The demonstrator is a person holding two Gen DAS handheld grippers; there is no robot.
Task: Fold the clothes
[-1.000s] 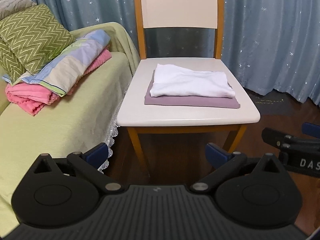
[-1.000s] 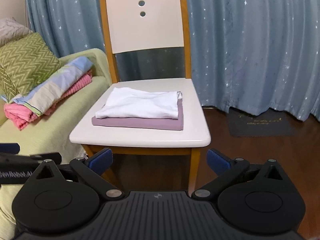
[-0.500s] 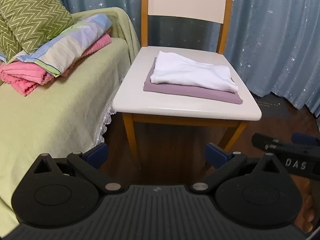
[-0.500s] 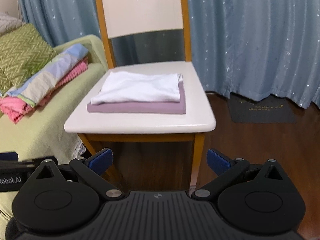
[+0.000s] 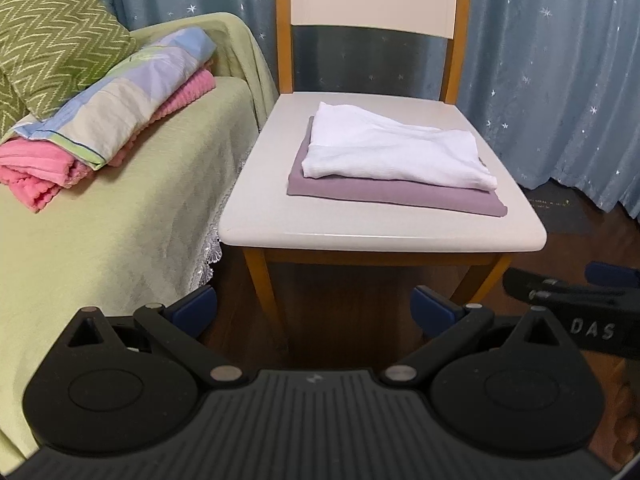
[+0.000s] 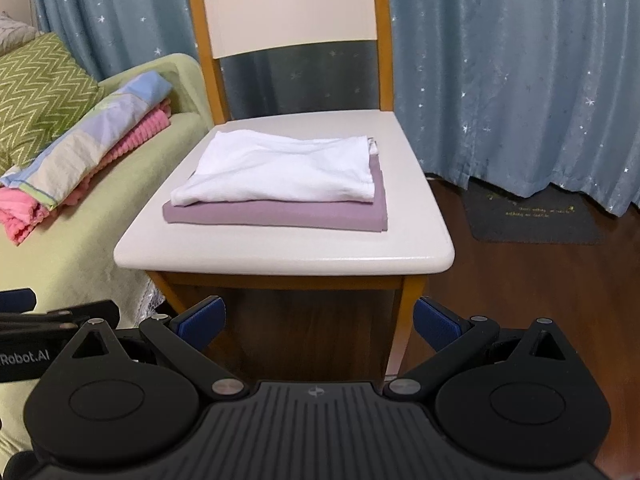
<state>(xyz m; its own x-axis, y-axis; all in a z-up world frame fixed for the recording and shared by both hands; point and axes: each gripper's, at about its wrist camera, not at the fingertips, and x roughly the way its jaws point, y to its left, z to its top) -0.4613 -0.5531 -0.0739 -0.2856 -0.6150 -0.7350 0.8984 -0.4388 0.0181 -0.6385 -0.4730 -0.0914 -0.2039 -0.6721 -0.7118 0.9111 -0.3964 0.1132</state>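
Observation:
A folded white garment (image 5: 394,152) (image 6: 288,170) lies on top of a folded purple garment (image 5: 400,196) (image 6: 280,216), both stacked on the seat of a white wooden chair (image 5: 360,232) (image 6: 280,252). My left gripper (image 5: 314,310) is open and empty, held low in front of the chair's front edge. My right gripper (image 6: 318,318) is also open and empty, below the seat's front edge. In the left wrist view the right gripper's arm (image 5: 572,300) shows at the right. Neither gripper touches the clothes.
A bed with a light green cover (image 5: 100,240) (image 6: 60,248) stands left of the chair, carrying a pink blanket (image 5: 36,168), a patchwork quilt (image 5: 132,96) and a zigzag pillow (image 5: 52,36). Blue starred curtains (image 6: 520,72) hang behind. A dark mat (image 6: 532,216) lies on the wooden floor.
Both grippers have moved closer to the chair, and the stack looms larger. Their jaws stay open and empty.

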